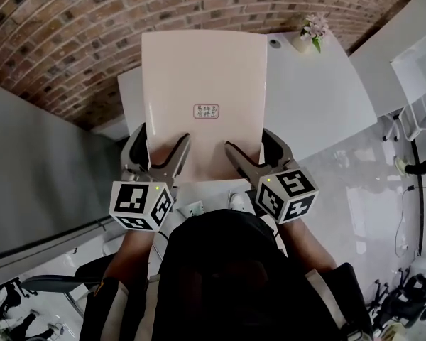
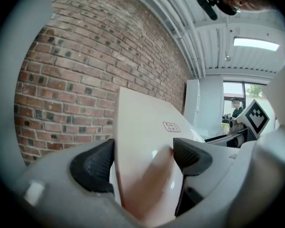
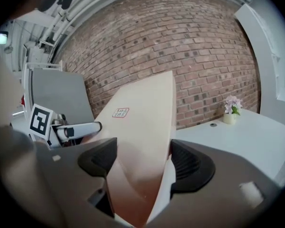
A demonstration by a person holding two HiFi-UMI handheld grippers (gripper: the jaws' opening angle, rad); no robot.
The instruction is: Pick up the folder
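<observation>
A pale pink folder with a small red-printed label is held up off the white table, in front of me. My left gripper is shut on its near left edge, and my right gripper is shut on its near right edge. In the left gripper view the folder runs between the two dark pads, tilted up toward the brick wall. In the right gripper view the folder also sits clamped between the pads, and the left gripper's marker cube shows at the left.
A brick wall stands behind the table. A small vase of pink flowers sits at the table's far right corner. A grey panel lies to the left. Chairs and cables are on the floor at right.
</observation>
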